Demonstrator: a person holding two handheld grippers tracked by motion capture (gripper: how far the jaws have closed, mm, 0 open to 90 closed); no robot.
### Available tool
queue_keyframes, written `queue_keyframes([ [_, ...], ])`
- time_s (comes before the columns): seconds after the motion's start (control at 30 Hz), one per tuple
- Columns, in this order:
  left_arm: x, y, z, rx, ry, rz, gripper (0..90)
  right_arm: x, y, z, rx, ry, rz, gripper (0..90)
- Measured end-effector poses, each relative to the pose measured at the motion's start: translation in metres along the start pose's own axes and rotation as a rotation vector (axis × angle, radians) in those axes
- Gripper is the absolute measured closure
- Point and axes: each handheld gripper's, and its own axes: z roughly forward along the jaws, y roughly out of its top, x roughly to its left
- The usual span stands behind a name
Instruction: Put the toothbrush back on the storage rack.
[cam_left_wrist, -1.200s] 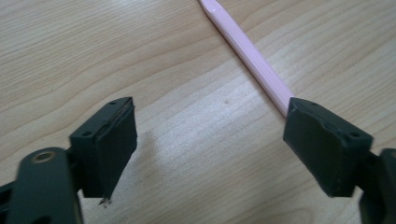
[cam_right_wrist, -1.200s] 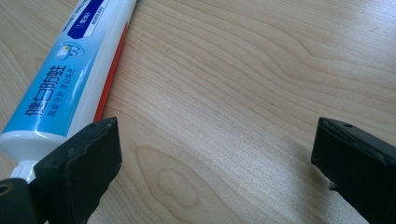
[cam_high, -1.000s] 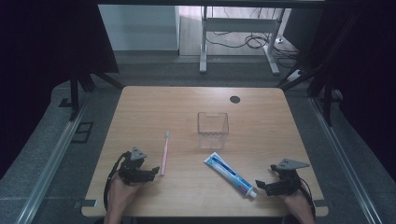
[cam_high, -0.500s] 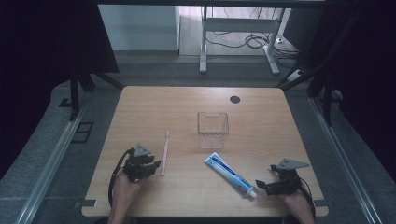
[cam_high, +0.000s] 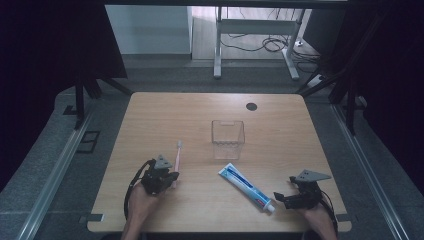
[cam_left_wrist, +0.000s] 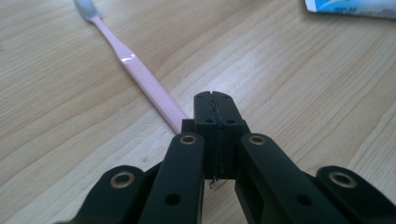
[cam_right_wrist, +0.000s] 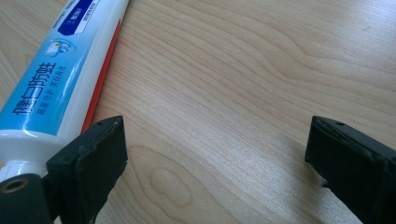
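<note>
A pink toothbrush (cam_high: 178, 155) lies on the wooden table, bristles at its far end. My left gripper (cam_high: 172, 179) sits at the handle's near end. In the left gripper view its jaws (cam_left_wrist: 214, 100) have just been closing and now meet, with the toothbrush (cam_left_wrist: 140, 79) handle running in under them, pinched at its tip. A blue-and-white toothpaste tube (cam_high: 245, 186) lies slantwise right of centre. My right gripper (cam_high: 277, 197) rests open by its cap end. In the right gripper view (cam_right_wrist: 215, 140) bare wood lies between the jaws, and the tube (cam_right_wrist: 56, 79) lies beside the left one.
A clear square plastic box (cam_high: 227, 139) stands upright mid-table, beyond both objects. A dark cable hole (cam_high: 251, 106) is near the far edge. A corner of the tube (cam_left_wrist: 350, 7) shows beyond the left gripper. A metal frame and cables stand on the floor behind the table.
My left gripper has slid right to the toothbrush handle's near end and its jaws have closed there. The right gripper and the tube have stayed put.
</note>
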Motion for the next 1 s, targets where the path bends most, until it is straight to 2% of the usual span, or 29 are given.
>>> queue_keyframes([
  [0.13,-0.004,0.001,0.007,0.021,-0.003,0.022,89.6,0.000,0.000,0.000,-0.001,0.002,-0.001,6.0],
  [0.3,-0.006,0.001,0.011,0.034,0.002,0.029,89.5,0.000,0.000,0.000,0.001,0.003,0.000,6.6],
  [0.73,0.001,-0.004,0.011,0.072,0.020,0.001,89.5,-0.001,0.000,0.000,0.002,0.004,-0.002,7.5],
  [1.0,0.013,-0.009,0.006,0.085,0.026,-0.021,89.3,-0.001,-0.001,0.000,0.003,0.008,-0.001,8.0],
])
